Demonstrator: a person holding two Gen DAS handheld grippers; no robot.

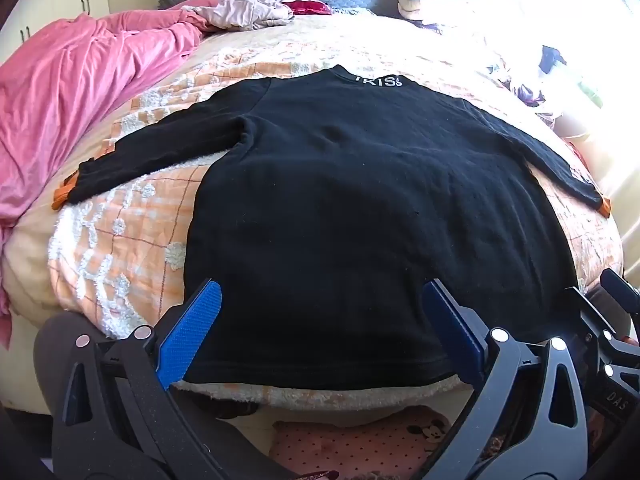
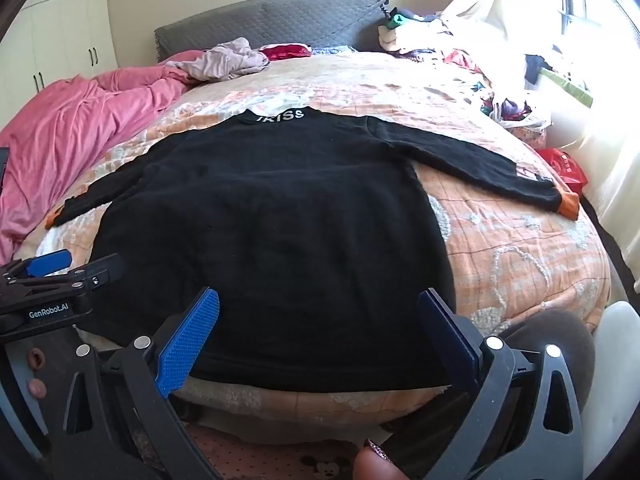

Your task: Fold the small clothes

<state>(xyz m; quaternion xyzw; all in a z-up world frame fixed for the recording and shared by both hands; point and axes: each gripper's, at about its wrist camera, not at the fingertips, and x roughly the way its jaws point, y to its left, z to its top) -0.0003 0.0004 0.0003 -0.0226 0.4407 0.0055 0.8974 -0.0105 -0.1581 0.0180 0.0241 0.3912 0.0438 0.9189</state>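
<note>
A black long-sleeved top (image 1: pixel 352 208) with orange cuffs lies flat on the bed, collar away from me, both sleeves spread out; it also shows in the right wrist view (image 2: pixel 272 232). My left gripper (image 1: pixel 322 296) is open and empty, hovering over the hem near its left side. My right gripper (image 2: pixel 320 304) is open and empty, over the hem toward its right side. The left gripper's body (image 2: pixel 52 280) shows at the left edge of the right wrist view, and the right gripper's body (image 1: pixel 612 312) at the right edge of the left wrist view.
The bed has an orange and white patterned quilt (image 1: pixel 132 224). A pink duvet (image 1: pixel 68 92) is bunched on the left. Loose clothes (image 2: pixel 472 60) are piled at the far right by the window. A grey headboard (image 2: pixel 272 20) stands behind. A red bag (image 2: pixel 566 166) sits at the right edge.
</note>
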